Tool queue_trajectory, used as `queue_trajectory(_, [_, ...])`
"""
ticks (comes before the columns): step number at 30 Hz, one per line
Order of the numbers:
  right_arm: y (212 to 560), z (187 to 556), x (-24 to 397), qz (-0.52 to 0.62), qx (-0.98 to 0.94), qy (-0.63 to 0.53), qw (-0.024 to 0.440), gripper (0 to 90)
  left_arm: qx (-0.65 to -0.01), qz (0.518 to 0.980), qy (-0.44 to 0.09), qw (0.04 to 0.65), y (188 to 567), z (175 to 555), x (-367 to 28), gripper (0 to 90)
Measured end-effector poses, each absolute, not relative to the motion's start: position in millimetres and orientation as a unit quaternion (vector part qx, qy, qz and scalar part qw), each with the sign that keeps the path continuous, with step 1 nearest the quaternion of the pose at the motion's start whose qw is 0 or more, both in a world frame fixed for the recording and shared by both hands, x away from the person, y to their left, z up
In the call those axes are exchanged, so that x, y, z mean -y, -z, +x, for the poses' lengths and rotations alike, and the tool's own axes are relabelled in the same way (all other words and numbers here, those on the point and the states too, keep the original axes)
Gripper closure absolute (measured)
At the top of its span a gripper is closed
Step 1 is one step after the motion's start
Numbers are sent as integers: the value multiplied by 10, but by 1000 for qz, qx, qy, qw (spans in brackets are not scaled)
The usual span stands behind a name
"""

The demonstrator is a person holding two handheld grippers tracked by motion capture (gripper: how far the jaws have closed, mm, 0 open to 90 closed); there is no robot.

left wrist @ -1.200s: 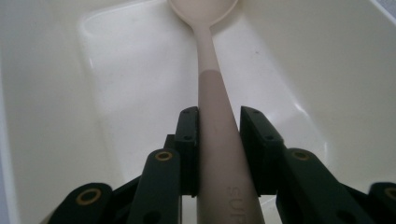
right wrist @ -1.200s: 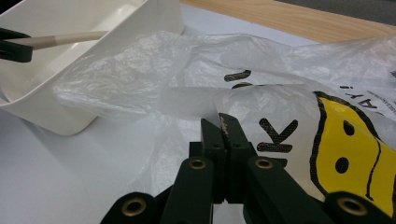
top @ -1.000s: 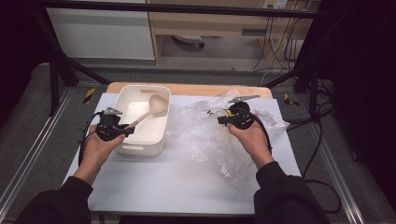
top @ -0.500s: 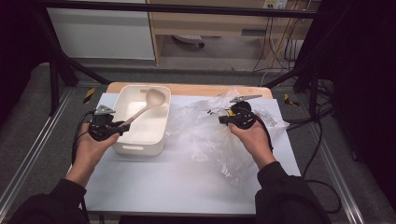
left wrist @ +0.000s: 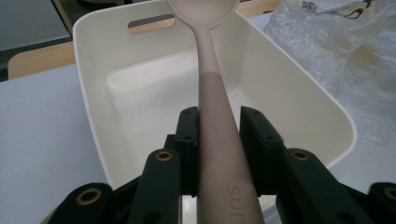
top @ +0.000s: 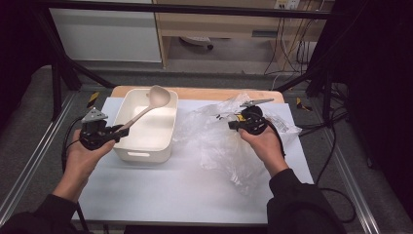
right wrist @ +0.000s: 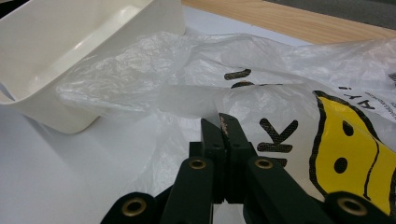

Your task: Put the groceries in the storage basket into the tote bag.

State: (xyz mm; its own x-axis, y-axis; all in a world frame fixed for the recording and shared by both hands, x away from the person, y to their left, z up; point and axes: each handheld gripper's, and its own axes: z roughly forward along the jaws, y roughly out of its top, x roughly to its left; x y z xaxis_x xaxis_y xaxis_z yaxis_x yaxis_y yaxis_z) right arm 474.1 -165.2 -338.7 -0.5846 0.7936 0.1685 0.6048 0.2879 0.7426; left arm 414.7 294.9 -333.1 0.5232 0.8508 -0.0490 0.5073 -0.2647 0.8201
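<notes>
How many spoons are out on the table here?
1: a beige ladle-like spoon, its handle clamped in the left gripper, bowl raised over the white tub. The plastic bag might hide more.

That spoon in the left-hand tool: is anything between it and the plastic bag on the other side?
Only the white tub. The left gripper holds the spoon by its handle, with the bowl raised above the tub's far rim. The plastic bag, pinched by the right gripper, lies just past the tub's right wall. Nothing else visible intervenes.

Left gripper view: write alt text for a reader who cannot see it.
The left gripper grips the beige handle of a ladle between its two black fingers, with the ladle's bowl out over a white plastic bin. Crumpled clear plastic bag lies at the upper right.
</notes>
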Motion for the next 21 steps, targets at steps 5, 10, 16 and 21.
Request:
queue_trajectory(5, [3365, 4744, 1646, 437, -795, -403, 119, 900, -427, 774, -212, 418, 3257, 4039, -2920, 686])
queue_trajectory(10, [3343, 4741, 1652, 436, -795, -403, 120, 900, -411, 779, -206, 428, 3210, 3946, -2877, 686])
queue_trajectory(16, [3305, 4739, 1664, 436, -795, -403, 120, 900, -396, 785, -197, 434, 3178, 3875, -2837, 686])
queue_trajectory(21, [3301, 4741, 1671, 439, -793, -404, 125, 900, -387, 790, -191, 435, 3170, 3816, -2803, 686])
